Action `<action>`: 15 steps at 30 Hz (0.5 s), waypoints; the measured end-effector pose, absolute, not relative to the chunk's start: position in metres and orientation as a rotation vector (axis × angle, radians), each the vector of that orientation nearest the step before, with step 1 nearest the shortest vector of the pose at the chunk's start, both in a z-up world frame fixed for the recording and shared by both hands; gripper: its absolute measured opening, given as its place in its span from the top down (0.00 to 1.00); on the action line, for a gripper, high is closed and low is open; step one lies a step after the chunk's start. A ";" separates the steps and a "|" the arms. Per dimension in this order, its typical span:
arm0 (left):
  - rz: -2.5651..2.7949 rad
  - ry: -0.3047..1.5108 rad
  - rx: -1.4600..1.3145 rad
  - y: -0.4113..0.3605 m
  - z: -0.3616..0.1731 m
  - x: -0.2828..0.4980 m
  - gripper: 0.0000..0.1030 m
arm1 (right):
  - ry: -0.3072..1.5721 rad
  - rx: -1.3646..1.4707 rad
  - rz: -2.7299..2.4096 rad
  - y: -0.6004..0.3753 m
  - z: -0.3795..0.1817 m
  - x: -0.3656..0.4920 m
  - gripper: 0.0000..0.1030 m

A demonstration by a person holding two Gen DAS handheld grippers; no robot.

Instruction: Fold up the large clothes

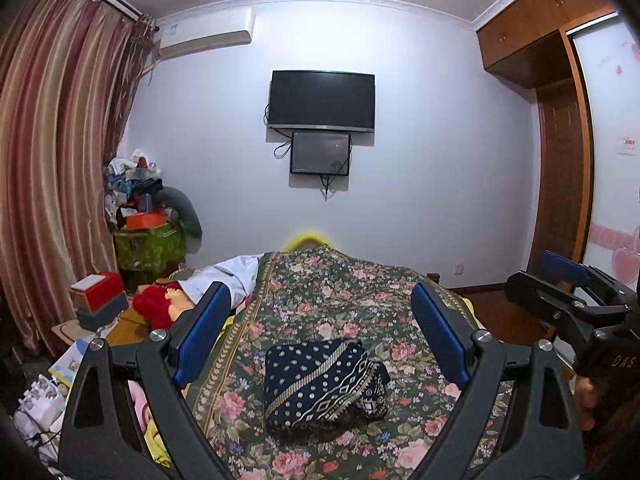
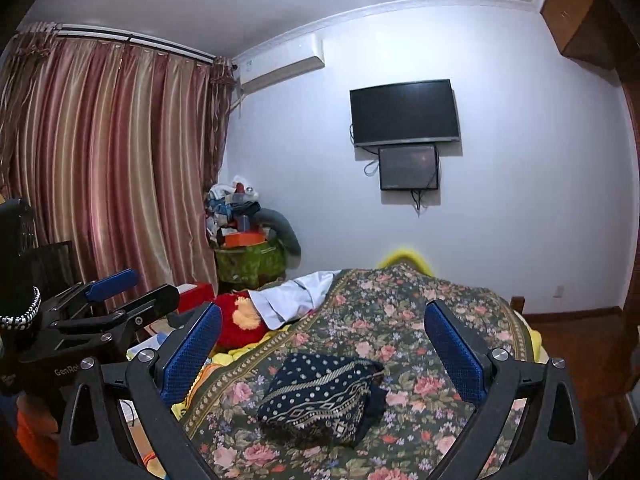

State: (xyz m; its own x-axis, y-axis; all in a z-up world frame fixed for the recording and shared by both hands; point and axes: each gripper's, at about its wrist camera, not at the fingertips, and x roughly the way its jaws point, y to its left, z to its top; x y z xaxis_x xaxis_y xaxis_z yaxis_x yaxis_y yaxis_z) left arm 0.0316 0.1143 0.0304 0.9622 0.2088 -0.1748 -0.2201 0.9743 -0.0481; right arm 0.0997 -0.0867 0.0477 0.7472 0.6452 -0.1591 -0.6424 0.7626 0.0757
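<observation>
Folded navy garment lies on the floral bed, centred ahead of both raised hand-held grippers, left and right, both wide open and empty, neither clearly nearer, long axis unclear.

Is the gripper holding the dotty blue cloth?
No, the folded dark blue cloth lies alone on the flowery bedspread, with the open left gripper above it.

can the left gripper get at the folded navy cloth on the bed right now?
Probably yes. The left gripper is open and aimed at the folded cloth, which lies alone on the floral bedspread with nothing between them.
</observation>
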 end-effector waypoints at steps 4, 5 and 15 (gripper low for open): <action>0.221 0.182 -0.083 0.118 0.027 0.029 0.11 | 0.198 0.007 0.696 -0.087 0.043 0.099 0.02; 0.223 0.181 -0.091 0.120 0.026 0.029 0.11 | 0.200 0.009 0.697 -0.087 0.042 0.099 0.02; 0.226 0.189 -0.100 0.122 0.022 0.029 0.11 | 0.227 0.019 0.698 -0.085 0.035 0.106 0.02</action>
